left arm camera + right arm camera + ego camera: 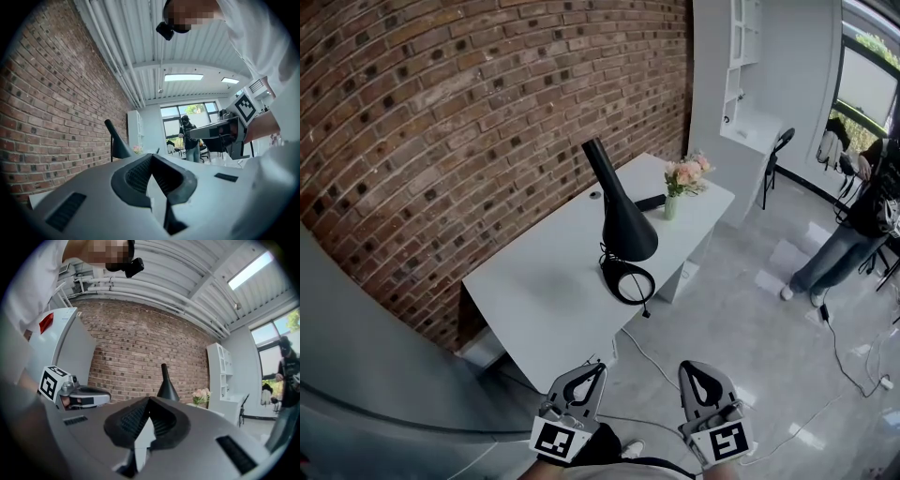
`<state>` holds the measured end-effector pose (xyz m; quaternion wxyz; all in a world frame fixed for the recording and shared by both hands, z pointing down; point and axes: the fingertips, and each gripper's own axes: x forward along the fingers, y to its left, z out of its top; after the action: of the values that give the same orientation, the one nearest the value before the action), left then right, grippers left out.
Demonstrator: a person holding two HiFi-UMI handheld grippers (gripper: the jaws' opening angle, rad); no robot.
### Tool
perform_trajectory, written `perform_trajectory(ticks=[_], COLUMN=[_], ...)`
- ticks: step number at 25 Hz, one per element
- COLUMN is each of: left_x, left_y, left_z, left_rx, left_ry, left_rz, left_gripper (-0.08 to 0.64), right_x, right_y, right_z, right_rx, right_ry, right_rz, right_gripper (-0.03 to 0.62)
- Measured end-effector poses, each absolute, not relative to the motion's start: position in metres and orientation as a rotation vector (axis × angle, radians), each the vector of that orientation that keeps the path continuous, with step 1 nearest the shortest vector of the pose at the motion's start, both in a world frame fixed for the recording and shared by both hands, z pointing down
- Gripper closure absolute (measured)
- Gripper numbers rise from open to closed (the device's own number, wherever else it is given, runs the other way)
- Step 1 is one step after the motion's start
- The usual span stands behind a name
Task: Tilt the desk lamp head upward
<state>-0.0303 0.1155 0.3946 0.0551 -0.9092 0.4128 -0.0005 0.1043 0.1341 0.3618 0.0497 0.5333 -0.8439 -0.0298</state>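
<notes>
Found the lamp (623, 220) on the white tabletop (534, 281) by the brick wall (441, 112), toward the near edge, with the cone (630, 236) slanting mouth-down over the ring base (626, 279). Judged the head not yet tilted, and the task not begun.

Held the left tool (598, 369) and the right tool (688, 367) low and side by side, well short of the tabletop. Saw both clenched on nothing, with the pads meeting at the tips in each gripper view and only air between. Caught the lamp beyond the tips in both gripper views, so took the pair as aimed at it for an approach.

Expected a need to release one tool before gripping the cone, perhaps with the other steadying the base against sliding or tipping.

Noted flowers (687, 175) and a dark flat item (650, 201) farther back on the tabletop, behind the lamp and probably clear of a reach from the front. Noted also a person (853, 225) standing on the floor far to the right, well apart from the work.
</notes>
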Motion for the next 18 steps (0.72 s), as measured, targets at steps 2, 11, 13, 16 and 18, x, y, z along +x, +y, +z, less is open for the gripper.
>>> perform_trajectory(ticks=[2,11,13,16,18], left_x=[-0.028,-0.012,-0.007,-0.003,-0.005], left_y=[0.113,0.085,0.074,0.057,0.043], left_z=[0.394,0.401,0.401,0.403,0.407], left_rx=[-2.758,-2.780,-2.791,-2.803,-2.808], left_ry=[1.253,1.201,1.178,1.158,1.151], left_rz=[0.012,0.052,0.058,0.064,0.057], left_gripper=[0.552,0.552,0.552,0.552,0.552], right_x=[0.106,0.121,0.124,0.128,0.125], right_y=[0.133,0.109,0.099,0.082,0.068], right_z=[0.365,0.362,0.363,0.368,0.374], right_rx=[1.614,1.666,1.679,1.690,1.687], right_ry=[-2.582,-2.550,-2.535,-2.519,-2.522], right_rz=[-0.087,-0.126,-0.128,-0.116,-0.101], right_gripper=[0.580,0.580,0.580,0.580,0.580])
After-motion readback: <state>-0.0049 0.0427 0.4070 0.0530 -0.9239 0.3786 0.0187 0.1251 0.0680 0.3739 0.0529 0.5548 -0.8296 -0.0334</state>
